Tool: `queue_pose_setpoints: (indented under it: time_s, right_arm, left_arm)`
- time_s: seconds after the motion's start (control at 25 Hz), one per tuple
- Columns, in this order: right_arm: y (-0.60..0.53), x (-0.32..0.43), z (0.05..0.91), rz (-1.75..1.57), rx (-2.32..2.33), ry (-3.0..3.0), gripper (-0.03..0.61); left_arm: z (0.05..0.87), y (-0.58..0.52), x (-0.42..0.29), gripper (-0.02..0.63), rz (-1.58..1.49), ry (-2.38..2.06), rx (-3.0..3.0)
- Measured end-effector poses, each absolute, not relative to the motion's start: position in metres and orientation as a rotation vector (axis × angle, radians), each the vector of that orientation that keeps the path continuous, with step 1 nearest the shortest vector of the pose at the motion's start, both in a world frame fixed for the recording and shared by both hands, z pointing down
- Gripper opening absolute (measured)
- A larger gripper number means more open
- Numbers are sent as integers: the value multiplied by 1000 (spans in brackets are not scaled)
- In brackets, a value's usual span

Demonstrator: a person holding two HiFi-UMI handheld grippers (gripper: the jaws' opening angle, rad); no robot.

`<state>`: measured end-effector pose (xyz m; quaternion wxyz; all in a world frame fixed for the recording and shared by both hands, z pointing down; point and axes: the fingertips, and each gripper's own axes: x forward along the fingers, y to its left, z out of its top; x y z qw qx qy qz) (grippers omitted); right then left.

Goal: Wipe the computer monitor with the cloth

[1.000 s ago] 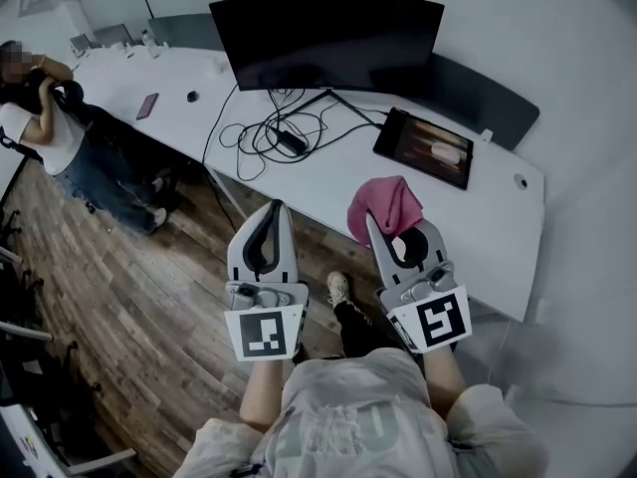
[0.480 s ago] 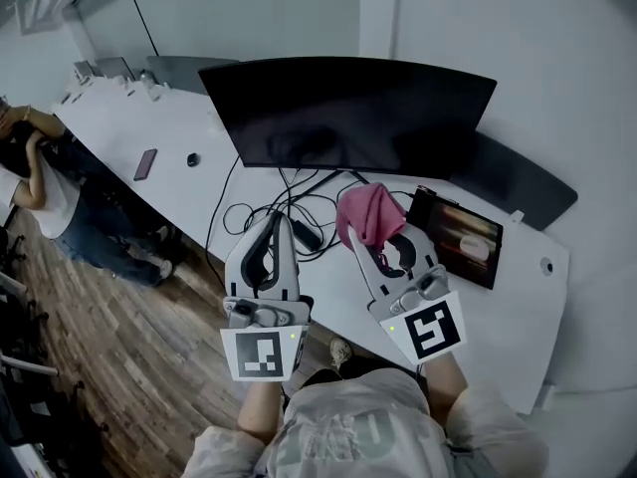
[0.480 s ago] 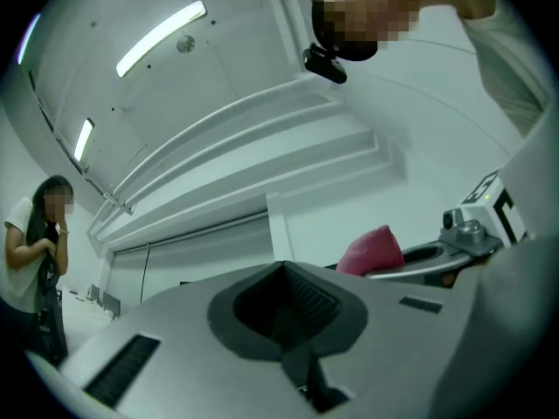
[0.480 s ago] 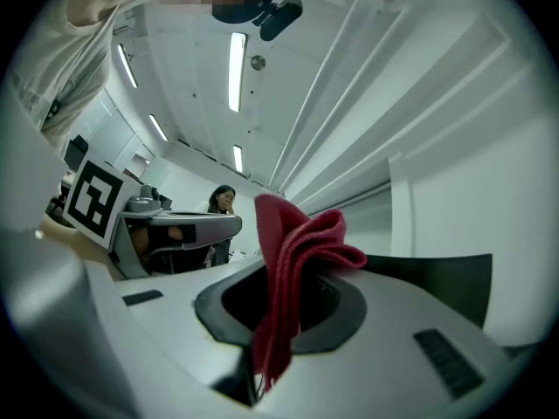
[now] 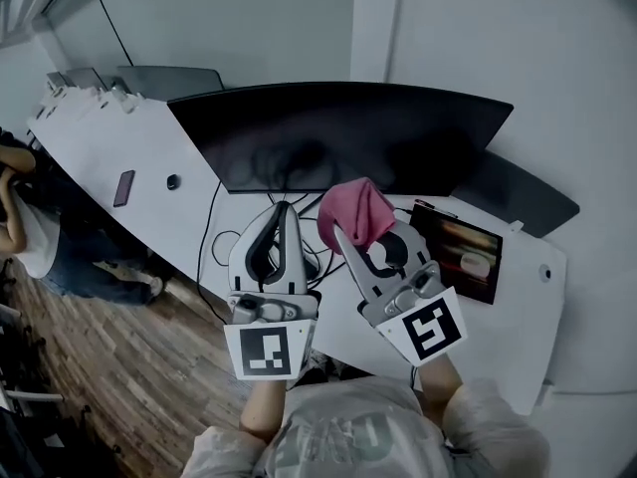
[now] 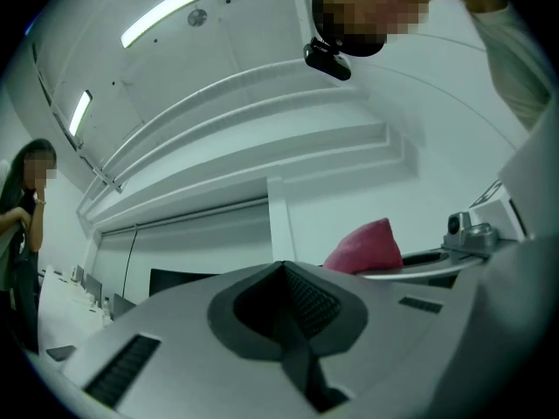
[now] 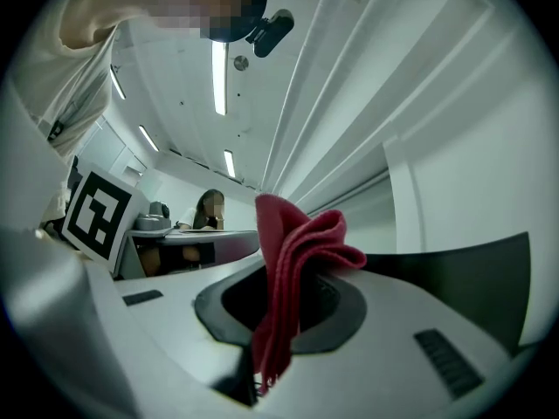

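Observation:
A wide curved black monitor (image 5: 338, 132) stands dark on the white desk (image 5: 149, 167). My right gripper (image 5: 343, 235) is shut on a pink cloth (image 5: 354, 213), which bunches up above its tips just in front of the screen's lower edge. In the right gripper view the cloth (image 7: 293, 278) hangs pinched between the jaws, with the monitor (image 7: 463, 278) at the right. My left gripper (image 5: 286, 212) is shut and empty, beside the right one and pointing at the screen. In the left gripper view the cloth (image 6: 367, 247) shows to the right, the monitor (image 6: 175, 279) low at the left.
A tangle of black cables (image 5: 214, 237) lies under the monitor. A tablet (image 5: 460, 249) lies at the right on the desk. A phone (image 5: 123, 187) and a small dark object (image 5: 172, 180) lie on the left. A person (image 5: 20, 222) stands by the desk's left end on the wooden floor.
Both grippers have moved up and forward toward the monitor. The pink cloth, held throughout, has risen from over the desk's edge to just before the screen.

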<state>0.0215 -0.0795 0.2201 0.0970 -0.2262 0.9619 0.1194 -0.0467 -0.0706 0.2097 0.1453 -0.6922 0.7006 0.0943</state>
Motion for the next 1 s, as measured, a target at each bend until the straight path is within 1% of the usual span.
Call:
queue_pose_setpoints:
  time_s: [0.16, 0.24, 0.48, 0.72, 0.88, 1.0]
  right_arm:
    - [-89, 19, 215, 405, -716, 2822, 54]
    - [-104, 31, 210, 454, -795, 2820, 54]
    - [-175, 143, 177, 735, -1262, 2755, 54]
    - [-247, 240, 138, 975, -1547, 2647, 54]
    - [-290, 270, 131, 1051, -1618, 2632, 54]
    - [-313, 275, 140, 1012, -1612, 2667, 54]
  left_arm:
    - [210, -84, -47, 15, 269, 1988, -2048]
    - [205, -96, -37, 15, 259, 1946, -2075]
    - [198, -152, 43, 15, 298, 1698, -2294]
    - [184, -195, 121, 14, 324, 1503, -2447]
    - [180, -218, 155, 15, 334, 1402, -2505]
    - [183, -232, 169, 15, 343, 1374, -2537]
